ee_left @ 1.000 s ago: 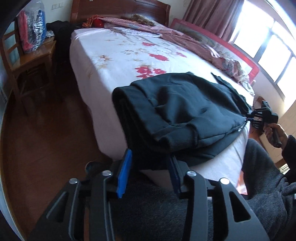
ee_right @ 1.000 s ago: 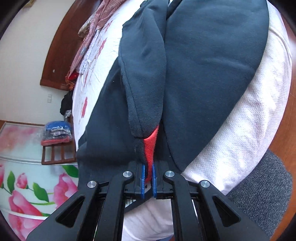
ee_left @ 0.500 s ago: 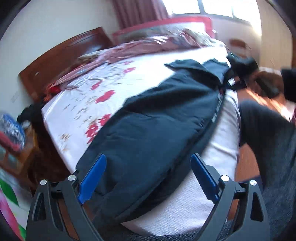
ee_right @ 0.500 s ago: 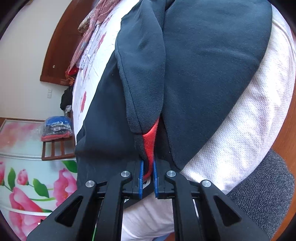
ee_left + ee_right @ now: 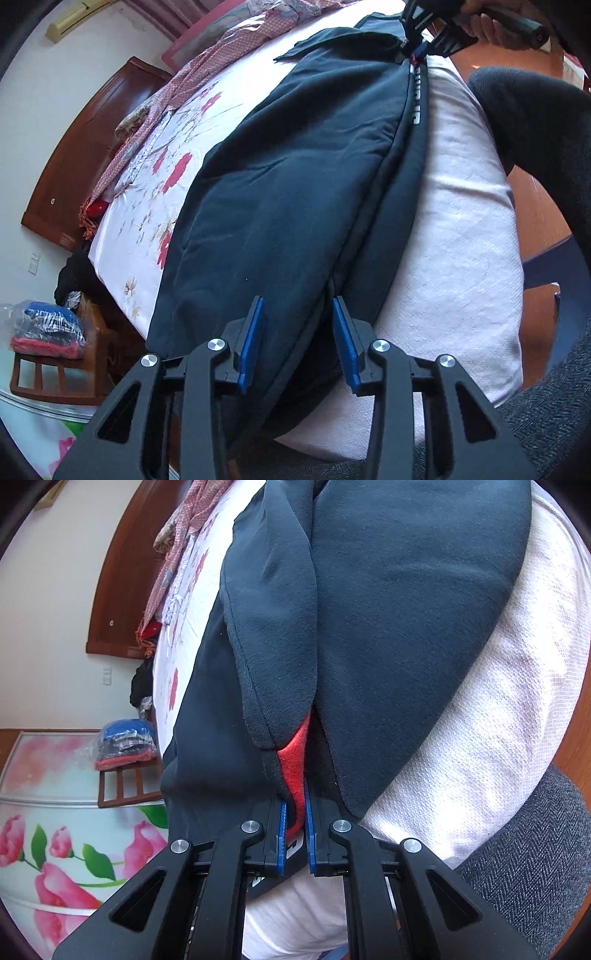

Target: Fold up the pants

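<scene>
Dark navy pants (image 5: 295,192) lie stretched along the near edge of the bed (image 5: 461,206), folded lengthwise. My left gripper (image 5: 299,332) is open, its blue pads on either side of the pants' near edge, with fabric between them. My right gripper (image 5: 294,827) is shut on the waistband end of the pants (image 5: 388,609), pinching the red inner lining (image 5: 295,760). The right gripper also shows in the left wrist view (image 5: 417,51) at the far end of the pants.
The bed has a white floral sheet (image 5: 155,184) and a pink patterned blanket (image 5: 207,74) along its far side. A wooden headboard (image 5: 85,155) and a wooden chair with bagged clothes (image 5: 44,325) stand to the left. My leg in grey trousers (image 5: 535,867) is by the bed edge.
My left gripper has swung down to the pants' near edge and its jaws have narrowed around the fabric. The right gripper holds its grip and has hardly moved.
</scene>
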### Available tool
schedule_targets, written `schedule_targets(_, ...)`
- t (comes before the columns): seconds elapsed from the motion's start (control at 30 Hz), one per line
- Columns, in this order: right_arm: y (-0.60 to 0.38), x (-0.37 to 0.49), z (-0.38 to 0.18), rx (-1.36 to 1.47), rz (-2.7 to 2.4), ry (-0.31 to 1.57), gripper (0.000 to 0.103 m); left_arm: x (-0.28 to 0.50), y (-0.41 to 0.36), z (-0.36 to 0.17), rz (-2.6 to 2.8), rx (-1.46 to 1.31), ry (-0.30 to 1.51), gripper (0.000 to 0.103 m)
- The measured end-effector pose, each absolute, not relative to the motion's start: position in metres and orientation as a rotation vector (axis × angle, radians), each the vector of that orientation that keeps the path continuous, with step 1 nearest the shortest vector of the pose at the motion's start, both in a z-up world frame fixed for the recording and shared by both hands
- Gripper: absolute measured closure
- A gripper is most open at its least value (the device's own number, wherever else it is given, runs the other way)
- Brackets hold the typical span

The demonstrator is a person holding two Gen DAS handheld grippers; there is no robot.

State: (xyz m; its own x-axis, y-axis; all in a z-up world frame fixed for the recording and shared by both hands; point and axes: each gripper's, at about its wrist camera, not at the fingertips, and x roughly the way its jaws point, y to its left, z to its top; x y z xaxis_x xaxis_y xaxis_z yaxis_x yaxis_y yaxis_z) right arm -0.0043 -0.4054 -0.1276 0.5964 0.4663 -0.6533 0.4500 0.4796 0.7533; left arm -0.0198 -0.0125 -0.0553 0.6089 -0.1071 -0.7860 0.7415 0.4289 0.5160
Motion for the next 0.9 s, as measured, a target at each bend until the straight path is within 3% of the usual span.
schedule_targets(0.07, -0.408, -0.004, -0.129, 1.128, 0.018, 0.986, 0.096, -0.025, -0.015, -0.053, -0.624, 0.999, 0.724, 0.090)
schedule_targets(0.13, -0.410, -0.005, -0.132, 1.161, 0.025, 0.981, 0.096, -0.029, -0.015, -0.046, -0.648, 0.986, 0.702, 0.093)
schedule_targets(0.3, -0.411, -0.006, -0.131, 1.168, 0.029, 0.989, 0.096, -0.035, 0.003, -0.037, -0.690, 0.958, 0.715, 0.095)
schedule_targets(0.47, -0.409, -0.006, -0.130, 1.153, 0.031, 0.991, 0.096, -0.047, 0.012, -0.068, -0.716, 1.044, 0.814, 0.096)
schedule_targets(0.67, -0.406, -0.005, -0.122, 1.146, 0.019, 1.016, 0.092, -0.030, 0.009, -0.060, -0.686, 0.951, 0.927, 0.090)
schedule_targets(0.73, -0.405, -0.006, -0.111, 1.131, 0.029, 1.017, 0.075, -0.032, 0.009, -0.043, -0.683, 0.936, 0.903, 0.076)
schedule_targets(0.77, -0.404, -0.008, -0.101, 1.083, 0.010, 1.007, 0.067, -0.031, 0.009, -0.029, -0.662, 0.914, 0.867, 0.051)
schedule_targets(0.8, -0.405, -0.008, -0.088, 1.025, -0.012, 0.990, 0.066, -0.031, 0.010, -0.017, -0.649, 0.881, 0.828, 0.031)
schedule_targets(0.9, -0.410, 0.003, -0.035, 0.803, -0.108, 0.883, 0.066, -0.017, 0.006, 0.015, -0.592, 0.740, 0.757, 0.010)
